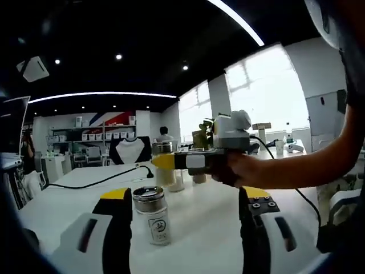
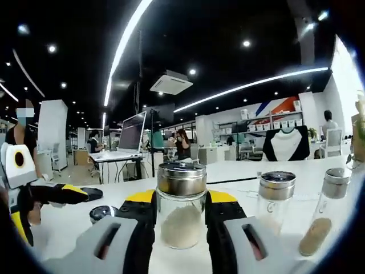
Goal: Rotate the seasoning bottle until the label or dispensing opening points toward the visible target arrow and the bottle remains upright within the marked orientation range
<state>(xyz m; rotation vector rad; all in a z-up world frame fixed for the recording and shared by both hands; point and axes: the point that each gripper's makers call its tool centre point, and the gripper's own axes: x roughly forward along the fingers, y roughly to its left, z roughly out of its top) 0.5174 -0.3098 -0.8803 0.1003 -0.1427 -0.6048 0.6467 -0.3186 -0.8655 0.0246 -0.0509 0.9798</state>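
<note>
A small glass seasoning bottle [image 1: 153,217] with a metal lid and a printed label stands upright on the white table [image 1: 205,228]. It is between the wide-apart jaws of my left gripper [image 1: 185,197], close to the left jaw and untouched. My right gripper [image 2: 181,200], held by a hand, is shut on a second glass bottle [image 2: 181,214] of pale powder with a steel lid. In the left gripper view that right gripper [image 1: 165,162] holds this bottle [image 1: 162,171] upright, farther back on the table. The left gripper [image 2: 65,194] appears at the left, with the labelled bottle's lid [image 2: 102,213] beside it.
Two more lidded glass bottles [image 2: 275,200] [image 2: 324,214] stand on the table to the right. A black cable [image 1: 97,182] runs across the table's far left part. Desks, a monitor [image 2: 132,134], shelves and seated people lie beyond the table.
</note>
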